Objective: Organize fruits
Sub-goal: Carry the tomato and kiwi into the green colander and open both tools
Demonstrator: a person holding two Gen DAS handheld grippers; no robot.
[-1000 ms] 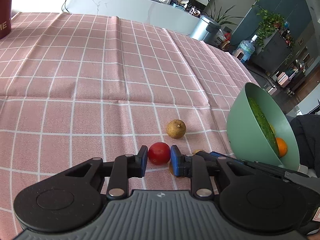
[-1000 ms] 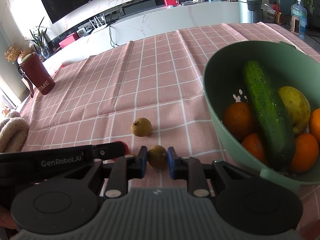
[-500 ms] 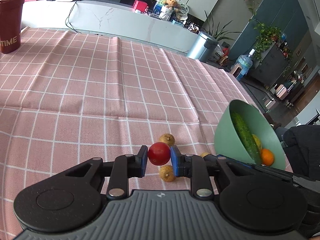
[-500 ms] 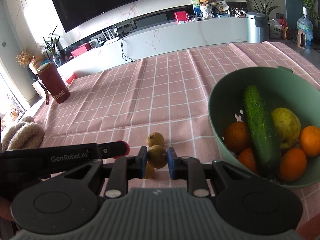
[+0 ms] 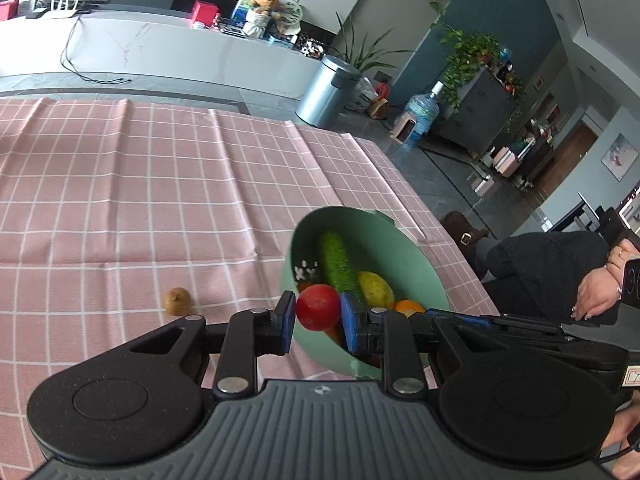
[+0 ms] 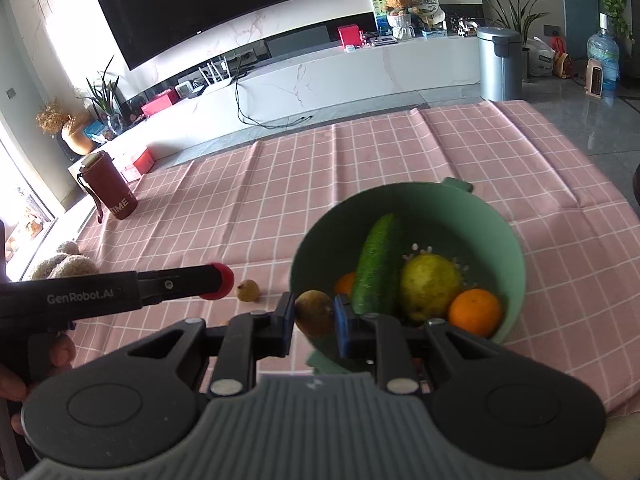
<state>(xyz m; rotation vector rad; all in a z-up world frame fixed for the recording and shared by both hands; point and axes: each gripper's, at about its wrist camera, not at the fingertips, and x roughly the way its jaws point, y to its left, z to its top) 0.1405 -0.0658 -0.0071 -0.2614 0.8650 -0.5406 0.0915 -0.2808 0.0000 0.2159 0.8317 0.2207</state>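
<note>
In the left wrist view, the left gripper (image 5: 318, 312) holds a small red fruit (image 5: 318, 306) tight between its two blue pads, in the air in front of the near rim of the green bowl (image 5: 416, 258). Inside the bowl lie a cucumber (image 5: 337, 261), a yellow-green fruit (image 5: 375, 289) and a bit of an orange (image 5: 407, 306). One small brown fruit (image 5: 177, 301) rests on the pink checked tablecloth (image 5: 160, 200), to the left of the bowl and apart from it.

In the right wrist view, the right gripper (image 6: 314, 314) is closed on another small brown fruit (image 6: 315, 312), held at the left rim of the bowl. The left gripper reaches in from the left with the red fruit at its tip. A dark red bottle (image 6: 107, 192) stands far left on the cloth.
</note>
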